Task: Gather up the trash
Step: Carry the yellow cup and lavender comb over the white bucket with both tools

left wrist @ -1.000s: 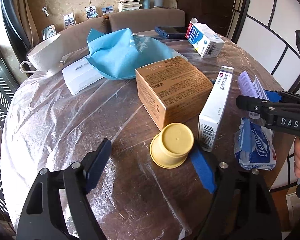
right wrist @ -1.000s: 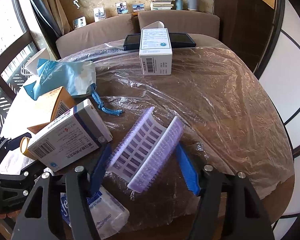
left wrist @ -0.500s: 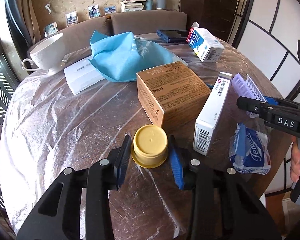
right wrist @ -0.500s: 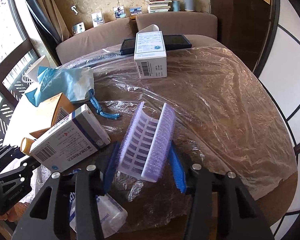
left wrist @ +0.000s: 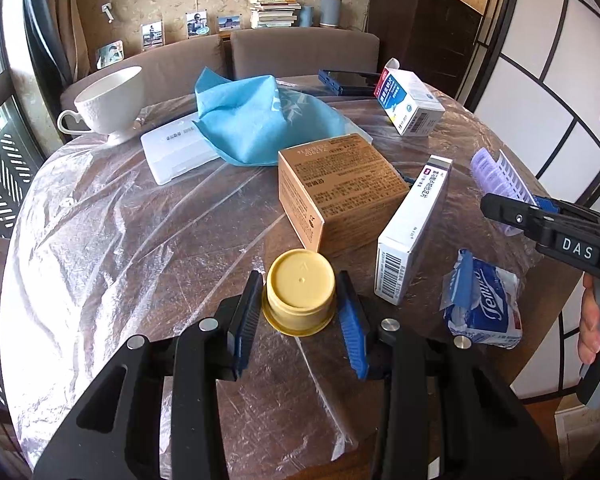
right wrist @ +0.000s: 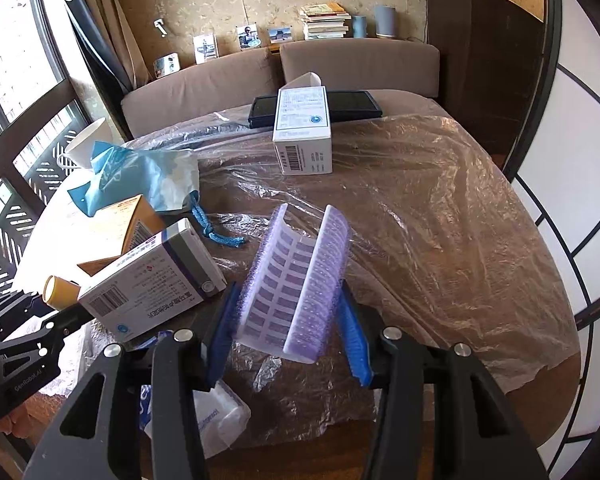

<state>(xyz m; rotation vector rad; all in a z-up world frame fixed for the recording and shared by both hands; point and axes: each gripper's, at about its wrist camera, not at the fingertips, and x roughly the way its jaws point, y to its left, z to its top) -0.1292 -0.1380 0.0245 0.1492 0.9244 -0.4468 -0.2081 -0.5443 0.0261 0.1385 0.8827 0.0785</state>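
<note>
**Trash gripped on both sides of the round bench**

Trash lies across the plastic-covered bench (left wrist: 100,240), and we have a piece in each hand. Our left gripper (left wrist: 300,312) has its blue fingers (left wrist: 352,340) pinching the yellow cup (left wrist: 300,292), which stands upside down near the bench's near edge, just in front of the brown carton (left wrist: 340,192). Our right gripper (right wrist: 288,320) has its fingers (right wrist: 354,340) pressed onto the curved purple plastic tray (right wrist: 300,276), tilted up near the near edge on the right side.

Between the two grips a white medicine box (left wrist: 412,232) leans against the carton, and a tissue pack (left wrist: 484,304) sits at the near right edge. Toward the far edge we see a blue cloth bag (left wrist: 256,120), a white teacup (left wrist: 112,100), a flat white case (left wrist: 176,152), a blue-and-white box (left wrist: 410,108) and a dark tablet (right wrist: 348,106).
</note>
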